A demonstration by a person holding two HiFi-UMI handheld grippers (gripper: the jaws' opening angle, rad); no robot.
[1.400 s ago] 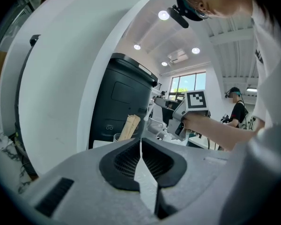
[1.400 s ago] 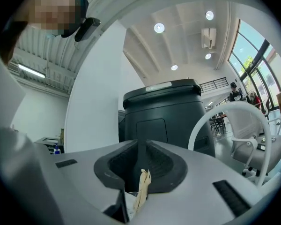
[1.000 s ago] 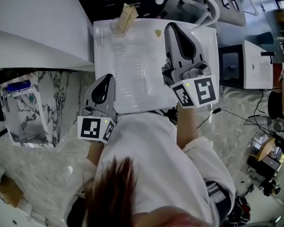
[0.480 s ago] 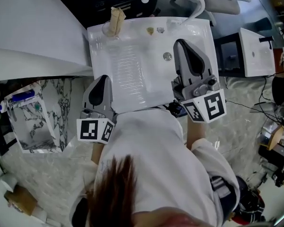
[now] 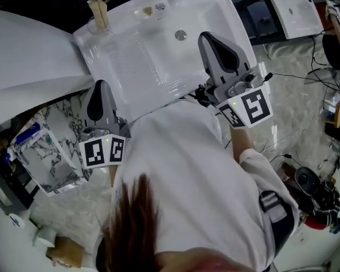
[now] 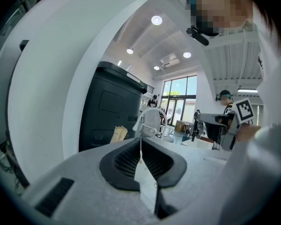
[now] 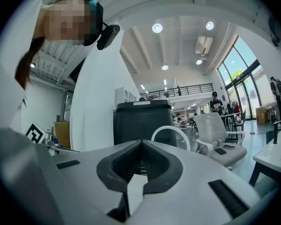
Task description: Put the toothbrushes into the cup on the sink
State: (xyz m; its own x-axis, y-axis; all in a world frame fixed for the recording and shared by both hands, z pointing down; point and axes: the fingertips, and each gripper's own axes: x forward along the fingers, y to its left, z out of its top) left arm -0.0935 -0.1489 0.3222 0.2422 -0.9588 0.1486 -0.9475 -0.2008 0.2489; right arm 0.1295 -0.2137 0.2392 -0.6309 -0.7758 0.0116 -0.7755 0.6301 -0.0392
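Tan toothbrushes (image 5: 99, 15) upright in cup (image 5: 94, 28)

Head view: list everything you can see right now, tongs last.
Sink: one, white, ahead of the person.
Drain: one, metal, in the sink bowl.
Cup: one, clear, sink's far left corner.
Tan sticks: count unclear, standing in the cup.
Second basin: one, white, upper right.
Marbled rack: one, grey-white, lower left.
Left tongs: one, grey, shut, empty, at sink's near left corner.
Right tongs: one, grey, shut, empty, over sink's right side.
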